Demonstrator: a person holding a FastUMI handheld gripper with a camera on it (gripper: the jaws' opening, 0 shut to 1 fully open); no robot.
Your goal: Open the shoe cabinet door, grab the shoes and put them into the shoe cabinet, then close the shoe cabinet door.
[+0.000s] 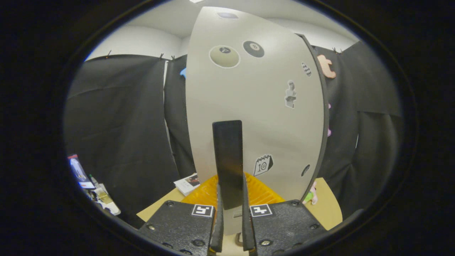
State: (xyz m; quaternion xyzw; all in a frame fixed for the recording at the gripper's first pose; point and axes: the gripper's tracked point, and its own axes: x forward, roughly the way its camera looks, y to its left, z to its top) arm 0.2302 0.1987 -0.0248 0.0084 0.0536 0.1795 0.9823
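Your gripper [231,213] is clamped on the dark handle [228,160] of the shoe cabinet door [263,106], both fingers pressing it. The pale, stickered door rises straight ahead, above the yellow mat [261,193].

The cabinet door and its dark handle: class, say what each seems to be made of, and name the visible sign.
Cabinet door: probably painted or laminated board; smooth, matte, pale face with stickers lying flat and a dark edge band.
Handle: a dark flat bar, perhaps metal or plastic; faint sheen. The gripper is shut on it.
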